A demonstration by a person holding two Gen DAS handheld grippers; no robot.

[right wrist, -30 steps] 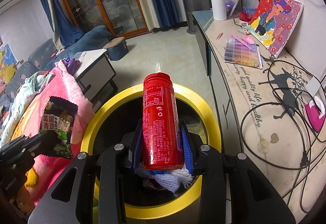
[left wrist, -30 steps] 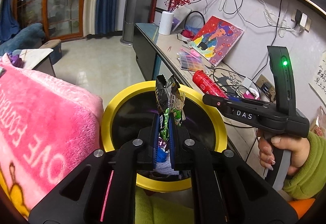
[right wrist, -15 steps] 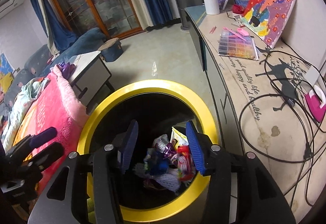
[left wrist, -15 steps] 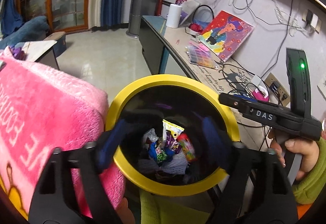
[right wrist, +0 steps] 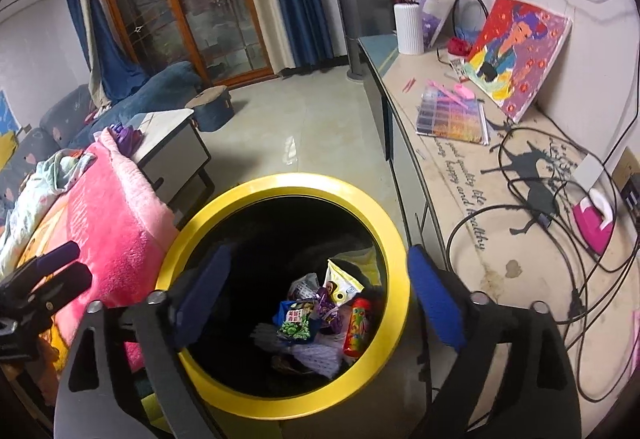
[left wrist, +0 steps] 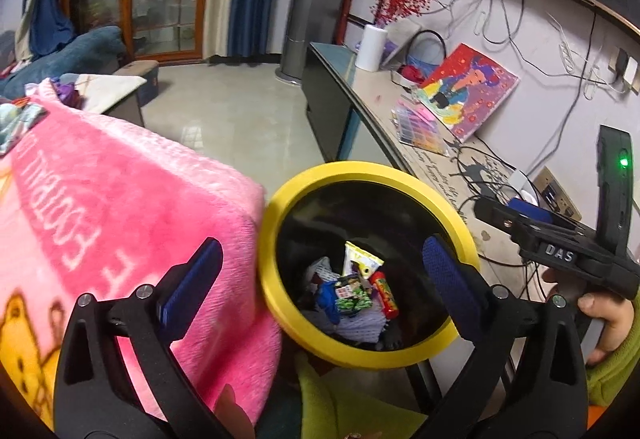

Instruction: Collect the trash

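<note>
The left gripper and the right gripper both hover above the yellow-rimmed bin, their jaws opening wide with nothing between them. The red can and the snack wrapper lie inside the bin, among other trash. A pink blanket lies just left of the bin.

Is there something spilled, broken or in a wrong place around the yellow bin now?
Nothing stands out. The wrappers and the red can lie inside the yellow bin, none on its rim. The pink blanket sits against the bin's side. The cables on the counter are tangled, but nothing looks spilled or broken.
</note>
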